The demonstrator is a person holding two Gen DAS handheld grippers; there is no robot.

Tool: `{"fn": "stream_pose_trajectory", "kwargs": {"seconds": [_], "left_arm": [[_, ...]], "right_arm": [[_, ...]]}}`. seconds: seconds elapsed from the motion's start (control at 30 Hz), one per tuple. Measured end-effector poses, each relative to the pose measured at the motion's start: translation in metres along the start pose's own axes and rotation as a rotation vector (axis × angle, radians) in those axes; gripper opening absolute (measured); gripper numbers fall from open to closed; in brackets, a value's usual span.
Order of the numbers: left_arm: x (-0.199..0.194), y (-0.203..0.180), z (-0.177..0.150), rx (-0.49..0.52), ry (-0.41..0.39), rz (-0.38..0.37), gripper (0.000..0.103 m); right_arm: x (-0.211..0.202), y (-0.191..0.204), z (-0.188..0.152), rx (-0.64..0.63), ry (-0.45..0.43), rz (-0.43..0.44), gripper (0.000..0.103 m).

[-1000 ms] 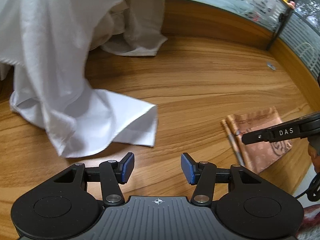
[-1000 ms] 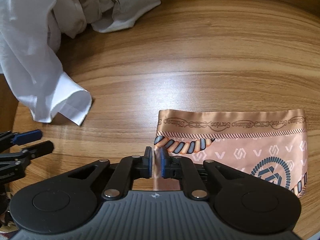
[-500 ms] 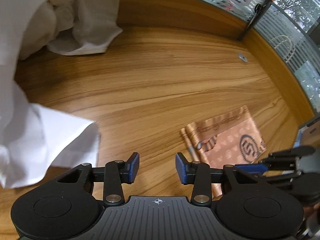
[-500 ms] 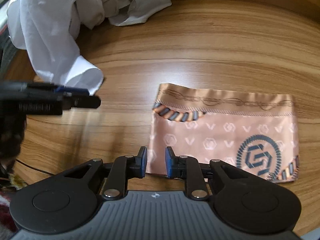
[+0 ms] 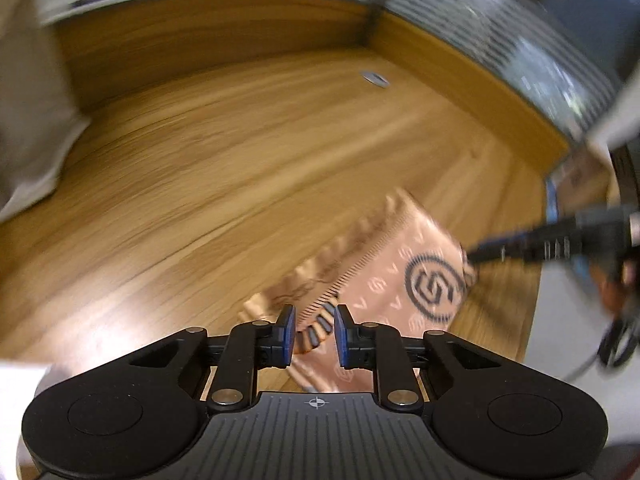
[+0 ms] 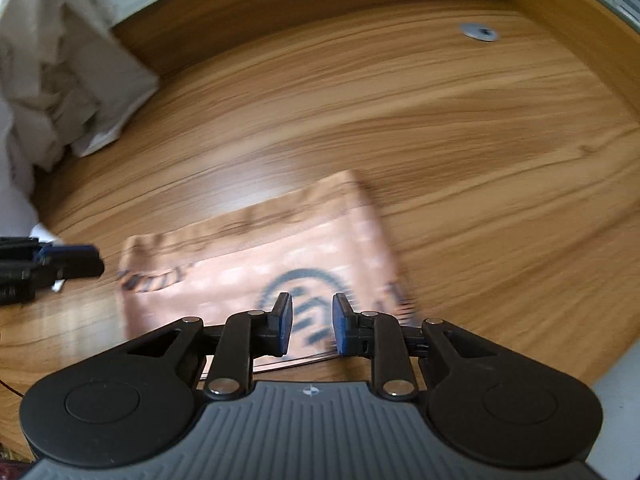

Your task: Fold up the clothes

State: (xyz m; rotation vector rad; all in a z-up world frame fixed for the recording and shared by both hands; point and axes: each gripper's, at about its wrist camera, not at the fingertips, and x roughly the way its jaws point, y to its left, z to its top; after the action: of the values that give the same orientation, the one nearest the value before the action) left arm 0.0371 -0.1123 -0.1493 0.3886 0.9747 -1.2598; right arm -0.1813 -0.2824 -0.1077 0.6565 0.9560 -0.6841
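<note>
No words readable on pink scarf [image 6: 304,248], only blurry round dark logo. Scarf lies folded on wood table [image 6: 460,128], at 6 o'clock. My left gripper [image 5: 315,332] closing, scarf corner in gap, pads not pressing. My right gripper [image 6: 312,322] opening, holding nothing, above scarf's near edge. White clothes [image 6: 60,80] at 10 o'clock. Bare table at 12 to 3 o'clock.

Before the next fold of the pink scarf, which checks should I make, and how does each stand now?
1. Pink scarf lies flat on the wooden table: ok.
2. Left hand-held gripper is over the scarf's edge, jaws closing, not yet pressing: ok.
3. Right hand-held gripper is above the scarf, jaws opening, nothing held: ok.
4. White garment is apart from the scarf: ok.
5. Scarf edges line up: cannot tell, the pictures are blurred.
</note>
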Motion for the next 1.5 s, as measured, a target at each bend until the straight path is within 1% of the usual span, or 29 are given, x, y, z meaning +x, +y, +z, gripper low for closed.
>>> {"fn": "stream_pose_trajectory", "kwargs": {"seconds": [0.03,0.07,0.13,0.17,0.2,0.27,0.43,0.47,0.53,0.6,0.73,0.77,0.83,0.9,0.93,0.97,1.03,1.1,1.2,1.33,1.43,1.5], "left_arm": [[0.006,-0.003,-0.001,0.039,0.016,-0.003,0.022],[0.011,-0.006,-0.002,0.078,0.033,-0.005,0.024],[0.020,-0.009,-0.005,0.147,0.067,0.008,0.035],[0.025,-0.011,-0.006,0.185,0.081,0.019,0.045],[0.026,-0.013,-0.007,0.221,0.086,0.010,0.047],[0.028,-0.016,-0.008,0.293,0.099,-0.009,0.048],[0.036,-0.021,-0.009,0.418,0.151,-0.019,0.048],[0.038,-0.021,-0.009,0.424,0.160,-0.017,0.048],[0.040,-0.017,-0.010,0.411,0.173,-0.016,0.049],[0.040,-0.016,-0.011,0.401,0.172,-0.019,0.053],[0.039,-0.015,-0.014,0.406,0.172,-0.015,0.056],[0.039,-0.015,-0.014,0.406,0.176,-0.011,0.058],[0.038,-0.014,-0.012,0.392,0.181,-0.001,0.059],[0.033,-0.012,-0.009,0.374,0.163,0.004,0.059],[0.031,-0.011,-0.008,0.365,0.155,0.006,0.059],[0.031,-0.009,-0.008,0.360,0.161,0.008,0.059],[0.031,-0.004,-0.007,0.350,0.172,0.011,0.059],[0.032,-0.001,-0.008,0.345,0.186,0.011,0.059],[0.025,0.002,-0.007,0.333,0.163,0.017,0.059],[0.006,0.004,-0.010,0.291,0.114,0.022,0.059],[-0.009,0.002,-0.016,0.263,0.071,0.024,0.060],[-0.020,0.001,-0.022,0.262,0.051,0.026,0.060]], "right_arm": [[0.000,-0.005,0.001,0.002,0.003,0.005,0.026],[0.001,-0.011,0.002,0.003,0.007,0.014,0.028],[0.002,-0.021,0.005,0.005,0.014,0.030,0.031],[0.003,-0.025,0.006,0.006,0.021,0.038,0.031],[0.004,-0.028,0.008,0.008,0.029,0.046,0.031],[0.006,-0.034,0.010,0.011,0.045,0.062,0.032],[0.015,-0.046,0.019,-0.021,0.068,0.048,0.036],[0.017,-0.048,0.021,-0.028,0.070,0.049,0.037],[0.022,-0.051,0.026,-0.040,0.075,0.062,0.038],[0.029,-0.054,0.031,-0.046,0.089,0.082,0.039],[0.044,-0.061,0.043,-0.039,0.115,0.116,0.039],[0.047,-0.062,0.046,-0.036,0.119,0.129,0.039],[0.053,-0.065,0.051,-0.027,0.131,0.159,0.038],[0.059,-0.068,0.055,-0.014,0.140,0.194,0.037],[0.060,-0.070,0.056,-0.009,0.141,0.208,0.030],[0.062,-0.071,0.057,-0.004,0.145,0.216,0.019],[0.066,-0.073,0.058,0.007,0.155,0.231,0.008],[0.067,-0.074,0.058,0.021,0.159,0.246,0.005],[0.059,-0.071,0.058,0.044,0.153,0.248,0.004],[0.041,-0.051,0.058,0.044,0.122,0.231,0.003],[0.029,-0.024,0.053,0.003,0.087,0.204,0.003],[0.021,-0.003,0.048,-0.022,0.065,0.188,0.003]]}}
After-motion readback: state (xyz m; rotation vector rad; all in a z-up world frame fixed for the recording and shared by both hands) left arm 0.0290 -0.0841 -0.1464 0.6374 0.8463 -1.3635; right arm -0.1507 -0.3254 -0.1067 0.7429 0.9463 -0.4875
